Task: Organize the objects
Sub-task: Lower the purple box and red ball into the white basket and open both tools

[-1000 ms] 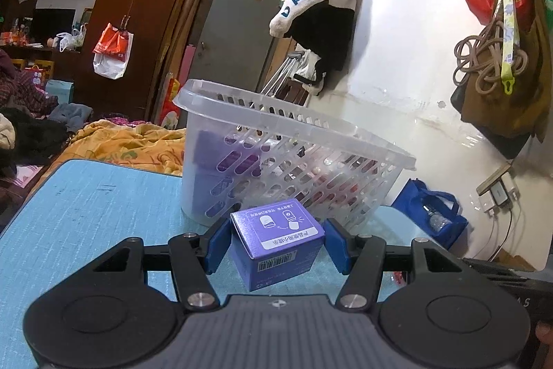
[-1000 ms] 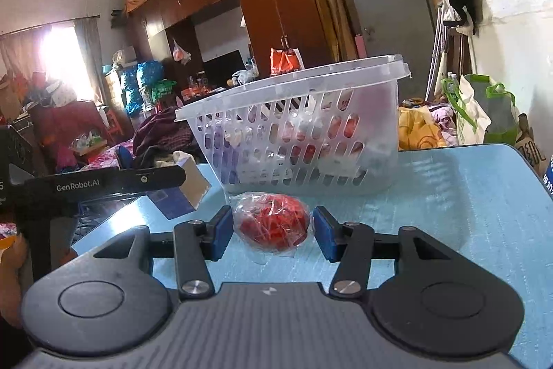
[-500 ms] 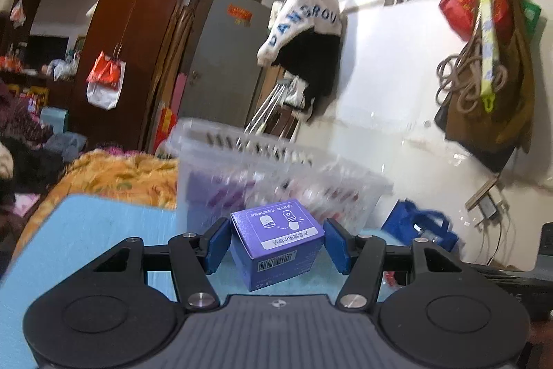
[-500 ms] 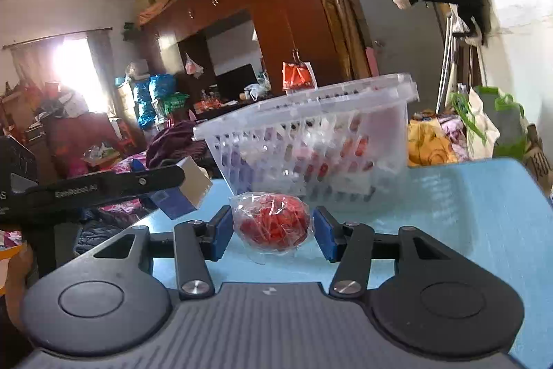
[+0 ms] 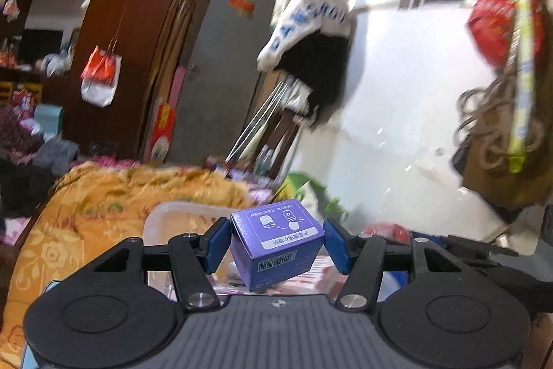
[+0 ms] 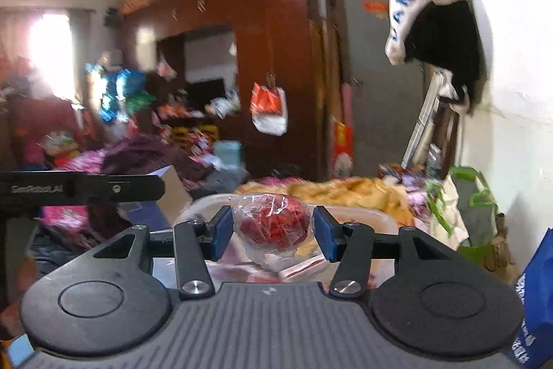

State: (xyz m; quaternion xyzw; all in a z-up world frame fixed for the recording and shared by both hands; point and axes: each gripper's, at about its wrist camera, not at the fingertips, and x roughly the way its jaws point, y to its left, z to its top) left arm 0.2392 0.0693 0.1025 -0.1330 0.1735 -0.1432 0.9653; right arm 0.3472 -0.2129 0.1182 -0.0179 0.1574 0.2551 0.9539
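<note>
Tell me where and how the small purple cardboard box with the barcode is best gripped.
Grip the small purple cardboard box across two opposite flat side walls, coming in level from the barcode face, as the left gripper does now. Its blue pads sit flat against parallel walls, so the hold looks steady. The corners and printed top seem to offer less flat purchase.

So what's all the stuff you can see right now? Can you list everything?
box: one, purple, between the left gripper's pads, above the basket.
wrapped ball: one, red in clear plastic, between the right gripper's pads.
basket: one, clear plastic, just below both grippers, packets inside.
blanket: one, yellow, behind the basket.
wardrobe: one, dark brown, far side of the room.
hanging bag: one, red and white, on the wardrobe.
jacket: one, white and black, on the wall.
left gripper: one, black with blue pads.
right gripper: one, black with blue pads.
</note>
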